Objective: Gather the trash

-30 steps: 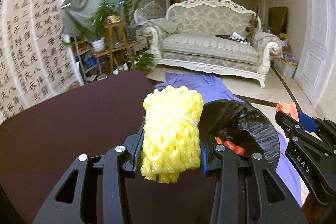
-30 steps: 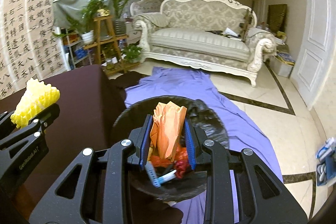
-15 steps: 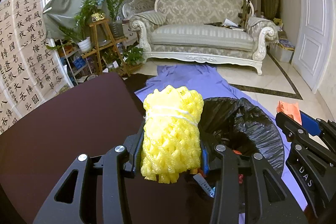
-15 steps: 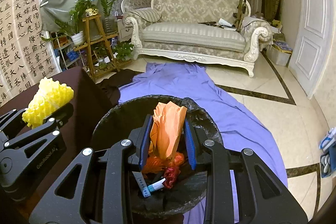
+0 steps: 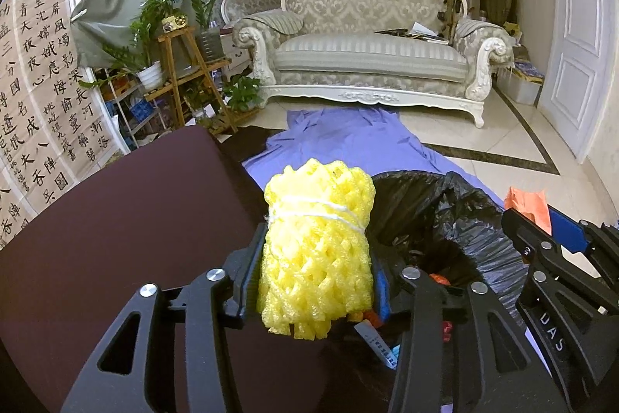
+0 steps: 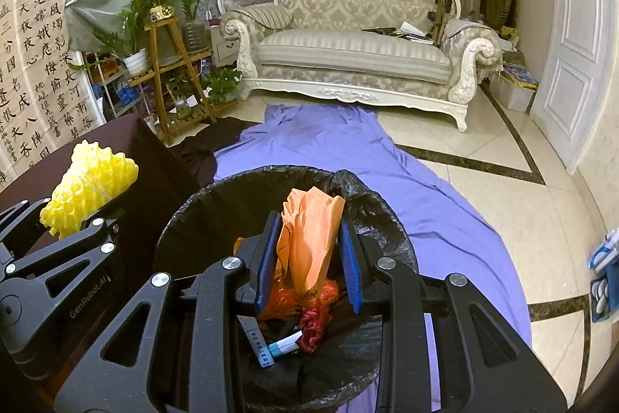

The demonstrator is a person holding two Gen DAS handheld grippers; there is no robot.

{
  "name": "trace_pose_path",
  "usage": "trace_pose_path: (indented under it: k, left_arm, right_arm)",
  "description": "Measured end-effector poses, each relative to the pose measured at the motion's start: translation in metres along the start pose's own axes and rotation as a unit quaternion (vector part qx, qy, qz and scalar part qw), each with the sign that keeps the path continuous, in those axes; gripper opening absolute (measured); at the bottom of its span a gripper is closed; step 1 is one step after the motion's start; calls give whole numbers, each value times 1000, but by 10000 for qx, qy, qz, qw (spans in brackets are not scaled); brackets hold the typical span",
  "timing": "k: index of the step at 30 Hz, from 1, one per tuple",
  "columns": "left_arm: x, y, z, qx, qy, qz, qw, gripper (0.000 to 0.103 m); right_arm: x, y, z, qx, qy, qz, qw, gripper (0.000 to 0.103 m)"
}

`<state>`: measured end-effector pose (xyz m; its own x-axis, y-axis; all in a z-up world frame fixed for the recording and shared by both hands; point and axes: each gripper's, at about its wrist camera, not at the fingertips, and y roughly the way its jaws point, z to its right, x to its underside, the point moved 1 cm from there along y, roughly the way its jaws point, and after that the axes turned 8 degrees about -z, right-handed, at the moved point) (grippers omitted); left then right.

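The left tool (image 5: pixel 315 281) is clamped on a yellow foam-net bundle tied with white string (image 5: pixel 317 246), held upright above the near edge of the dark maroon worktop (image 5: pixel 116 219), just left of the black-bagged round trash bin (image 5: pixel 464 219). The right tool (image 6: pixel 309 269) is closed on a crumpled orange paper wrapper (image 6: pixel 311 239), held directly over the bin's opening (image 6: pixel 216 219). Red and orange scraps and a small white-and-blue packet (image 6: pixel 284 343) are seen inside the bin. A purple cloth (image 6: pixel 329 142) is spread on the tiled floor beyond, before a cream ornate sofa (image 6: pixel 348 53).
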<state>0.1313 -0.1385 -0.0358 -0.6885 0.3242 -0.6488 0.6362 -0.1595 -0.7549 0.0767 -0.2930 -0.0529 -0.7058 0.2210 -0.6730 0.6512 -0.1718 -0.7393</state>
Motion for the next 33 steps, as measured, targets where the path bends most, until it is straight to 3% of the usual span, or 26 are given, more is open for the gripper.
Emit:
trace_pose_path:
  k: [2,3,4,9,20,33]
  left_arm:
    - [0,0,-2,-14,-29,-5,10000,63]
    - [0,0,-2,-22,-47,12,10000,71]
    - [0,0,-3,-29,-62,31,10000,74]
    - [0,-1,-2,-82,-39,83,9999,82]
    - [4,-5,-11,-197,-75,84,9997,84]
    - [22,-36,-24,-117,-246,210,9994,84]
  right_arm:
    - [0,1,0,20,10,-1,10000,31]
    - [0,2,1,27,17,-2,10000,38]
    - [0,2,1,38,28,15,10000,48]
    - [1,0,3,69,46,52,10000,49]
    - [1,-8,8,191,145,88,9997,58]
    - [14,-32,1,250,88,109,9996,73]
